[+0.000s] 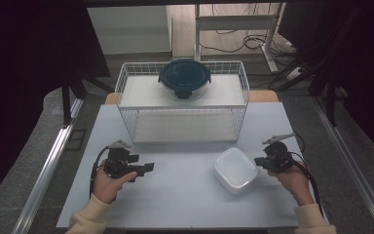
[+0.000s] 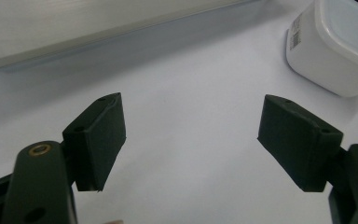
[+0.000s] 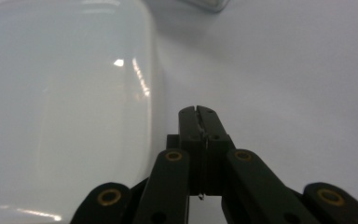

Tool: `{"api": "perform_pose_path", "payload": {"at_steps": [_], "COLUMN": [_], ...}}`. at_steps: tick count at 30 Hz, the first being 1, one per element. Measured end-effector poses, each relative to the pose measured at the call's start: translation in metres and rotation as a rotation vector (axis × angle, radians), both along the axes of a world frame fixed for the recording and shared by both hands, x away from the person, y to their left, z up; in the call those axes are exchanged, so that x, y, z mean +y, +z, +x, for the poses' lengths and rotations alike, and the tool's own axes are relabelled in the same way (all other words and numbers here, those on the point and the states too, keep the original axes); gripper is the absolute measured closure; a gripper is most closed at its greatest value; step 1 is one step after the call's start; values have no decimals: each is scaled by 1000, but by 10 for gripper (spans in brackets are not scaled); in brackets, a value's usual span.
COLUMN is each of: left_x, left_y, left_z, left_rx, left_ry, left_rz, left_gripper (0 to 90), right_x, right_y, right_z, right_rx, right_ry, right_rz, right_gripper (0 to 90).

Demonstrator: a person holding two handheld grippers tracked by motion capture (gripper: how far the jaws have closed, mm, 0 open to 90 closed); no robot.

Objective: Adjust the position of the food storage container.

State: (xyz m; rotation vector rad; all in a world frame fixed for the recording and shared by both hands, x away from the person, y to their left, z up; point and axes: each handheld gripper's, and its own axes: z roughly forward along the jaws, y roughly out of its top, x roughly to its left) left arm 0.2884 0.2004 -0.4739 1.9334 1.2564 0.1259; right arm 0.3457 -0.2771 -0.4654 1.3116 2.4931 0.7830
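Black jaws of the right gripper point(image 1: 259, 161) are pressed together on nothing, just right of the white plastic box point(image 1: 235, 169) lying near the table's point(image 1: 185, 195) right side. The left gripper point(image 1: 148, 168), well to the left, has its jaws spread wide over bare tabletop. Farther back, a wire basket point(image 1: 126, 92) holds a dark-lidded bowl point(image 1: 184, 78).

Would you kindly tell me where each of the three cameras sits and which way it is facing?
High view: above the person's side, looking forward and down on the table, wire rack and white container; both hands and forearms show.
Left gripper view: rides the left gripper, looking along its open jaws over the table towards the white container.
Right gripper view: rides the right gripper, jaws shut, beside the white container.
All three share the white container and the table.
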Motion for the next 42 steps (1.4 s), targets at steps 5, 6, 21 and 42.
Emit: {"api": "perform_pose_path", "payload": {"at_steps": [5, 6, 21, 42], "left_x": [-2, -2, -5, -9], "left_y": [0, 0, -3, -5], "left_z": [-1, -1, -1, -1], "left_rx": [-2, -1, 9, 16], "left_ry": [-4, -6, -13, -25], "left_rz": [3, 4, 2, 10], "left_gripper": [225, 225, 225, 225], "right_x": [4, 4, 48, 111], "right_y": [-3, -3, -12, -13], "right_z": [-13, -14, -41, -27], "right_rx": [26, 30, 98, 82], "right_ry": [21, 24, 149, 256], "right_rz": [2, 7, 18, 27], "right_gripper": [894, 894, 894, 894]}}
